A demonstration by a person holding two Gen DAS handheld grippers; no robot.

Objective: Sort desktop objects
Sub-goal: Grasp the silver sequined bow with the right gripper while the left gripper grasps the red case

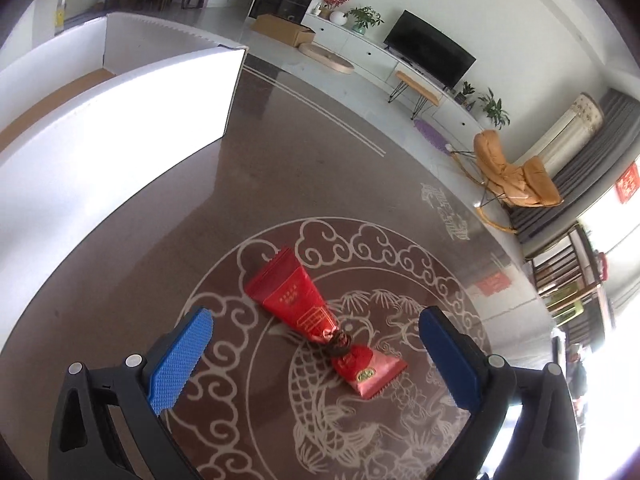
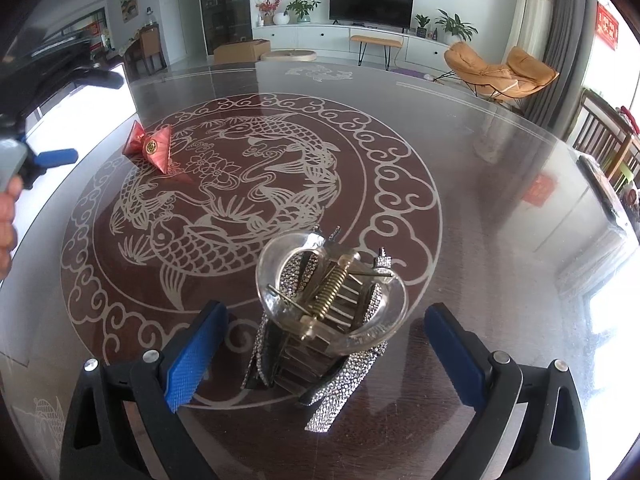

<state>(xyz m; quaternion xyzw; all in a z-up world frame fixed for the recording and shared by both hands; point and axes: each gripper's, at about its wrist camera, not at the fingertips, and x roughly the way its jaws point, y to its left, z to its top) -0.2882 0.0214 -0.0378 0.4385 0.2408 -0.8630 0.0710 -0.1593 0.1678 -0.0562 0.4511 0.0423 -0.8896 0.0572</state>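
**Both claws spread wide, each over its own object**

The left gripper (image 1: 316,344) has its blue pads far apart, and the red candy wrapper (image 1: 316,320) lies on the glass between them, just beyond the tips and touching neither. The wrapper is twisted at its middle, one flared end reaching toward the centre of the frame, the smaller pink end (with a small gold seal) pointing lower right. It rests on the round table (image 1: 280,152), over the pale fish-and-cloud pattern. A white box (image 1: 132,120) stands on the table at the upper left of that frame.

The right gripper (image 2: 326,344) is likewise spread, jaws well apart, with the hair claw clip (image 2: 324,320) between the blue pads (image 2: 196,354) at the lower centre of the frame, not gripped. The clip is clear plastic with a brass spring and rhinestone-covered sides. In this view the wrapper sits at the upper left, well apart from the clip, and the other gripper shows at the left edge
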